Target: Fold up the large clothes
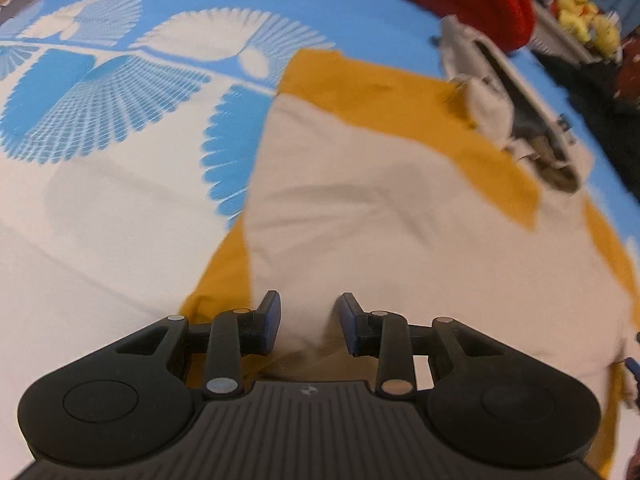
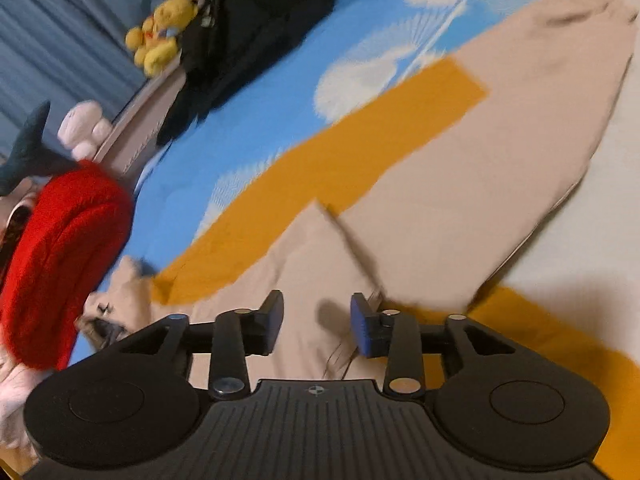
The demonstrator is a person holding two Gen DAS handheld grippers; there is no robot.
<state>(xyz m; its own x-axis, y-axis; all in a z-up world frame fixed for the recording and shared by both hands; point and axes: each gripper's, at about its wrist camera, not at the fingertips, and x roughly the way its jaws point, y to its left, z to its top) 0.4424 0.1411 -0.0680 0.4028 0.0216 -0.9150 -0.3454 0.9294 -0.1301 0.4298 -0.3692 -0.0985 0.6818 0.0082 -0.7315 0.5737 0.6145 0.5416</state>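
- Beige and mustard cloth: the garment (image 1: 372, 200) lies spread on a bed, over a blue and white sheet (image 1: 120, 128) printed with fan shapes.
- In the left wrist view a mustard band (image 1: 400, 96) crosses the garment's far edge, and another mustard strip runs down its left side towards the gripper.
- The left gripper (image 1: 309, 324) points steeply down at the garment's near edge. Its jaws stand narrowly apart with beige fabric bunched up between them; whether the pads actually press on the cloth cannot be told.
- The right gripper (image 2: 316, 326) hangs over a beige fold, its jaws partly apart. Cloth shows in the gap, but the pads do not seem to pinch it.
- In the right wrist view a folded beige corner (image 2: 320, 216) lies over the mustard band (image 2: 340, 160).
- The other gripper, blurred, shows at the garment's far right edge in the left wrist view (image 1: 532, 120).
- A red plush item (image 2: 64, 256) lies on the bed beside the garment.
- Yellow soft toys (image 2: 160, 32) sit on a ledge by a blue curtain (image 2: 60, 20), well apart from the garment.
- Dark clothing (image 2: 256, 40) is heaped near the toys.
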